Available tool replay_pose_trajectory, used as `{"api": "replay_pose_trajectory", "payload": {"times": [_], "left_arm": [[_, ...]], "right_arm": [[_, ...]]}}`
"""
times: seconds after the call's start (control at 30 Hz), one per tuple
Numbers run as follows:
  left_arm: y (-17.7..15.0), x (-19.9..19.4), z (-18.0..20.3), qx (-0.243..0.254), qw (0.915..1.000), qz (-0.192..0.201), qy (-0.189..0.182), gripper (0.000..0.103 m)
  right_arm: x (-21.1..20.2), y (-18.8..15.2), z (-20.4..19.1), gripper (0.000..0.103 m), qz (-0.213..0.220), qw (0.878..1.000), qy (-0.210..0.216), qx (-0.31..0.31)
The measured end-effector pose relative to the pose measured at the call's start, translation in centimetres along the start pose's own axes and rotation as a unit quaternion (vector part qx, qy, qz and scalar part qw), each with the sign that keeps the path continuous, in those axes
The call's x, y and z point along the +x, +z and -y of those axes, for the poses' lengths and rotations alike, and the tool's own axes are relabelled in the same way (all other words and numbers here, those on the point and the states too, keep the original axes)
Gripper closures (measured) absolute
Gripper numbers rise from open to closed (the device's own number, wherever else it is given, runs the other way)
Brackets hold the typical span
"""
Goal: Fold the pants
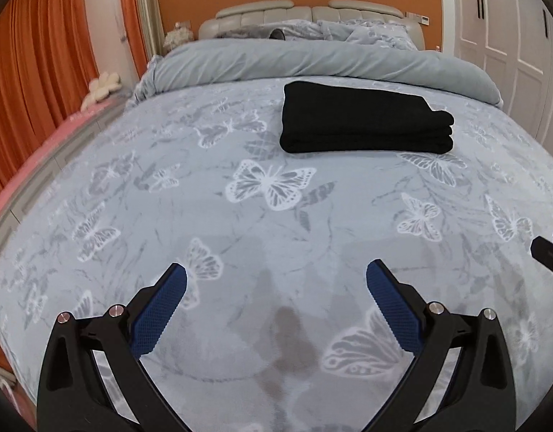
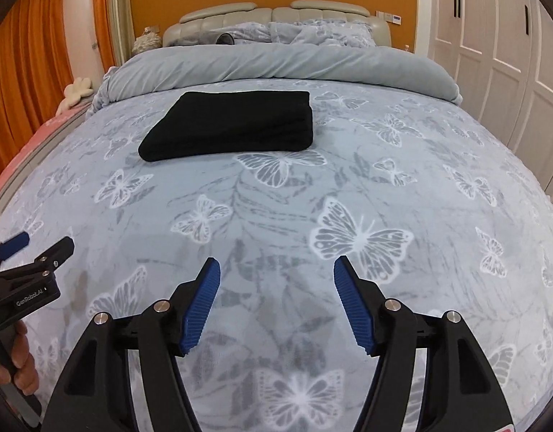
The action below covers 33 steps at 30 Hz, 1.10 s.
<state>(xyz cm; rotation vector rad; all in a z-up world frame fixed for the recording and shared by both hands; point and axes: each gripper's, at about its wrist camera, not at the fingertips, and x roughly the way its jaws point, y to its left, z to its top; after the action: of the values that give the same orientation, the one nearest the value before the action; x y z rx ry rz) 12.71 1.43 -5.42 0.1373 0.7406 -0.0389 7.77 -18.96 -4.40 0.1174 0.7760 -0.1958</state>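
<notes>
The pants lie folded in a neat black stack on the far part of the bed, well apart from both tools. The left gripper stands wide and empty; the right gripper is also spread, holding nothing. The fold looks done. If tidying is needed, approach low and square the edges without dragging the stack.
</notes>
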Motion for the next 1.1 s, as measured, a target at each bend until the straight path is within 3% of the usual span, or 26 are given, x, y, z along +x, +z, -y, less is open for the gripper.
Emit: {"api": "replay_pose_trajectory", "payload": {"times": [0.47,1.1], "left_arm": [[-0.3,-1.1,0.5,0.009,0.9999,0.007,-0.007,0.005],[-0.2,-0.9,1.2,0.005,0.9998,0.005,-0.020,0.005]], "right_arm": [[-0.5,-1.3,-0.3,0.039,-0.007,1.000,-0.004,0.002],[-1.1,0.2,-0.5,0.039,0.013,1.000,0.010,0.027]]}}
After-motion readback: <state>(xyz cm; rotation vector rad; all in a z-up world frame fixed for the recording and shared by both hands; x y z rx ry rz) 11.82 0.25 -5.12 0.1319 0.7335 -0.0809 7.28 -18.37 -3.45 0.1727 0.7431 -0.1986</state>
